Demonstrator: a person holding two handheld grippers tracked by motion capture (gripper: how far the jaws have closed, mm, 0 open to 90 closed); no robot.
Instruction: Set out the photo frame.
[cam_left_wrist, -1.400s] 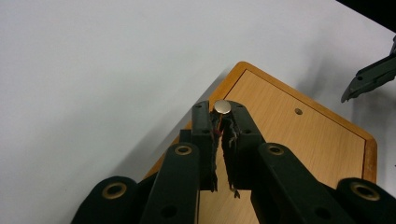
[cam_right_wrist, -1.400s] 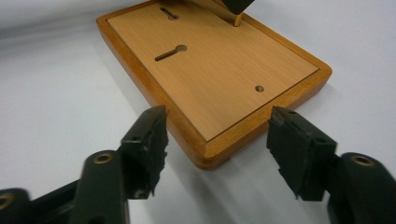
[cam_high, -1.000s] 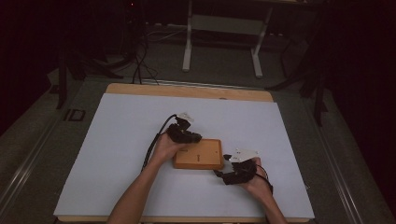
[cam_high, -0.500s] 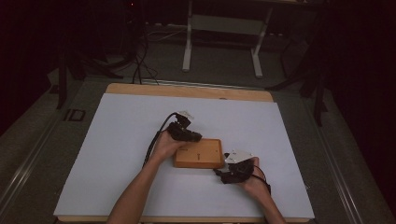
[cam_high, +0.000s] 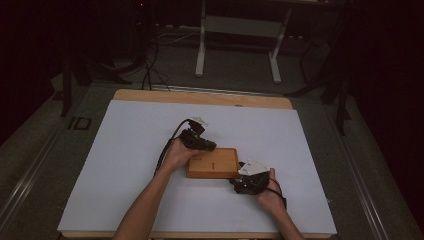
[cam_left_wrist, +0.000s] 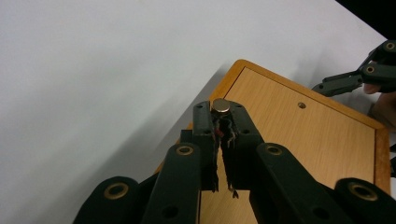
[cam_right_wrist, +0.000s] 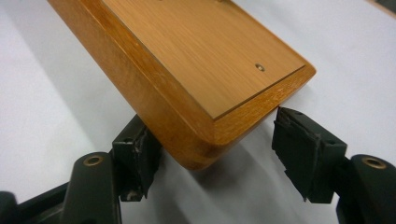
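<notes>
White sheet (cam_high: 130, 150) on wooden table (cam_high: 200, 96), dark room, left gripper (cam_left_wrist: 219, 115) pinching knob (cam_left_wrist: 221, 106) on box (cam_high: 212, 163), right gripper (cam_right_wrist: 212, 144) closing wide around box corner.

The wooden board (cam_right_wrist: 187, 56) shows a smooth, satin, fine-grained top inside a rounded orange-brown lacquered rim. Under it, the white table sheet (cam_high: 130, 150) looks matt. Atop the board, a dull metal disc (cam_left_wrist: 221, 106) sits between matt black plastic jaws.

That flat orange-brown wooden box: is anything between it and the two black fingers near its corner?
Nothing; in the right gripper view the wooden box corner sits between the right gripper fingers, one beside its edge, the other a bare gap away.
</notes>
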